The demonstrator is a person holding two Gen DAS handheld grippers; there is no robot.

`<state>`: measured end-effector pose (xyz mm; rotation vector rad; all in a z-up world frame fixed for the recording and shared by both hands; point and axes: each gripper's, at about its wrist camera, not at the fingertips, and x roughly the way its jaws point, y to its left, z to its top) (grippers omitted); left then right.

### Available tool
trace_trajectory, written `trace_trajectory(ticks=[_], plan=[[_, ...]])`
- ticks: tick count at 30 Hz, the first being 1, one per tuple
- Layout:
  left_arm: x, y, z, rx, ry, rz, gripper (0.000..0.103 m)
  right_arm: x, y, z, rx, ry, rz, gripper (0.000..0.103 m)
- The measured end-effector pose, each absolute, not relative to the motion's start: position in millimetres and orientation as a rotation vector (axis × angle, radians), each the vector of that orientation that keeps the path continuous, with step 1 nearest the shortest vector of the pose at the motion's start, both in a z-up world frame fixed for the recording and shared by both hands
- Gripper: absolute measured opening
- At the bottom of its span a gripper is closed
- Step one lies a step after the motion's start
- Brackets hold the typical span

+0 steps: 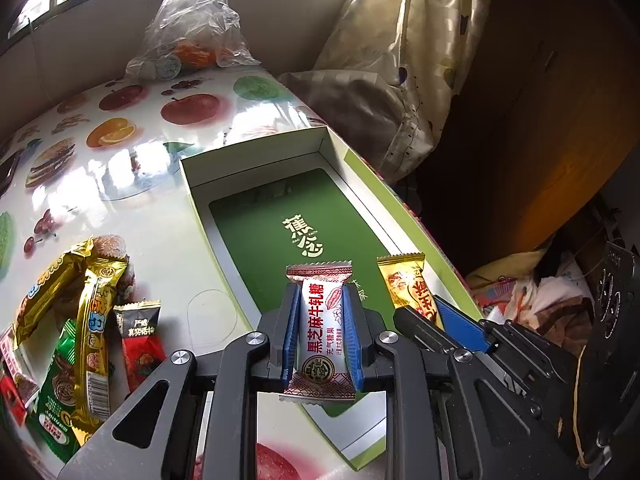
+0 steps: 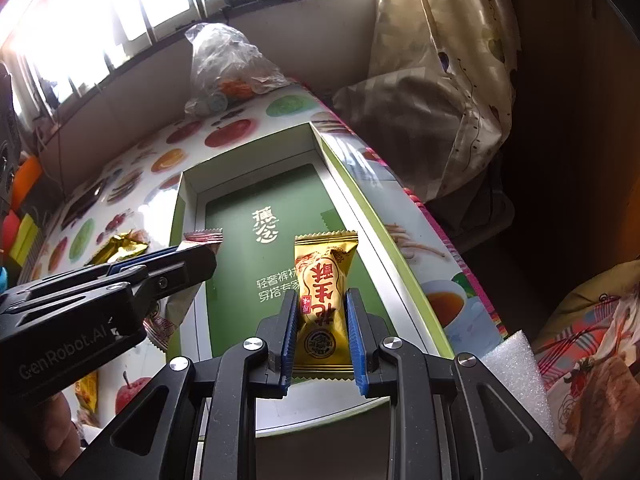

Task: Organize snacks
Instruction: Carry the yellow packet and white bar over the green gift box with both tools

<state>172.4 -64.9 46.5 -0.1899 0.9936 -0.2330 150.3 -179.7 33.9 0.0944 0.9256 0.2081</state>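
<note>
My left gripper [image 1: 320, 292] is shut on a white and red nougat candy [image 1: 320, 320], held over the near part of an open green box [image 1: 256, 160]. To its right, my right gripper [image 2: 322, 300] is shut on a gold peanut candy [image 2: 324, 280], also over the box's green floor [image 2: 248, 196]. In the left wrist view the gold candy [image 1: 404, 280] and the right gripper's blue pad show at the right. The left gripper [image 2: 192, 256] reaches in from the left of the right wrist view with its candy's end [image 2: 202, 236] poking out. The box holds no snacks that I can see.
Several loose snack packs [image 1: 92, 312] lie on the fruit-print tablecloth [image 1: 132, 184] left of the box. A clear plastic bag [image 1: 192, 24] with oranges stands at the table's far edge. A curtain [image 1: 404, 60] hangs beyond the right edge; white foam [image 2: 516, 364] sits near right.
</note>
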Motion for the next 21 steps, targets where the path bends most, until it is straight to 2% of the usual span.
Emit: trace_trajectory(ticks=[18, 21], plan=[[178, -68, 34, -0.201, 1.043, -0.243, 0.023, 150, -187, 29, 0.091, 0.932, 0.184, 0.023], [178, -69, 34, -0.196, 1.036, -0.253, 0.038, 149, -188, 30, 0.090, 0.931, 0.177, 0.024]])
